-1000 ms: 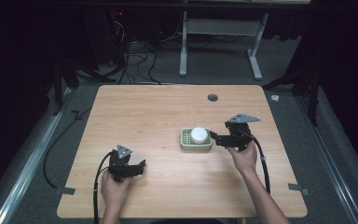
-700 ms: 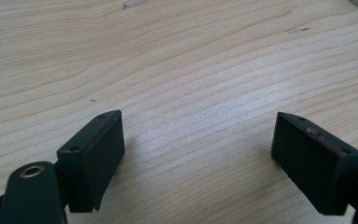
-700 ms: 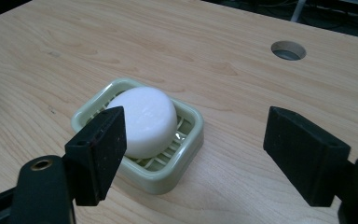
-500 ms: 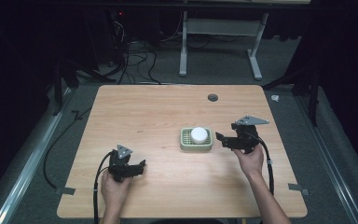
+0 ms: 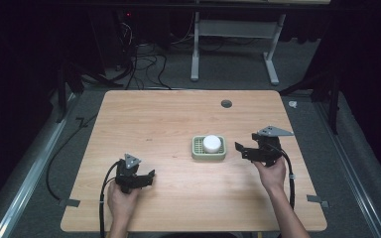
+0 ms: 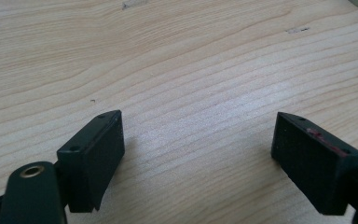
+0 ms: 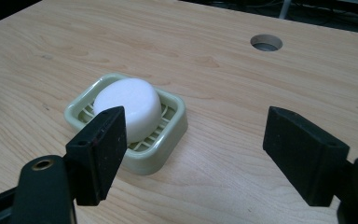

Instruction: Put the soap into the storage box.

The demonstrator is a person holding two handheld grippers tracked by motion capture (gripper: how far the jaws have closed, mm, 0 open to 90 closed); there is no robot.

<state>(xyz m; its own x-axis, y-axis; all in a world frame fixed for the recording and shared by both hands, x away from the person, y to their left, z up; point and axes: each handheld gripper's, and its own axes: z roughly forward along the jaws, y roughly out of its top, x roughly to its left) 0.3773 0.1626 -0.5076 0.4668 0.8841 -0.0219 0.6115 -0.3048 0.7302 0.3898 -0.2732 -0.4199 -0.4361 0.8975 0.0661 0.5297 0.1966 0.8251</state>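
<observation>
A round white soap bar [image 5: 211, 143] [image 7: 129, 104] lies in a pale green slatted soap dish [image 5: 198, 153] [image 7: 168, 140] near the middle of the wooden table [image 5: 168, 119]. My right gripper [image 5: 239, 149] [image 7: 191, 154] hovers just right of the dish, open, jaws pointing toward it with nothing between them. My left gripper [image 5: 149, 177] [image 6: 198, 158] rests low at the front left of the table, open over bare wood.
A round cable hole [image 5: 226, 103] [image 7: 266, 43] sits in the table's far side. Cables trail from both grippers off the front edge. Tape tabs mark the front corners [image 5: 68, 202]. Dark floor, cables and a desk frame [image 5: 233, 44] lie beyond the table.
My right gripper has drawn back to the right, away from the soap dish, leaving the soap in the dish. The left gripper has stayed in place.
</observation>
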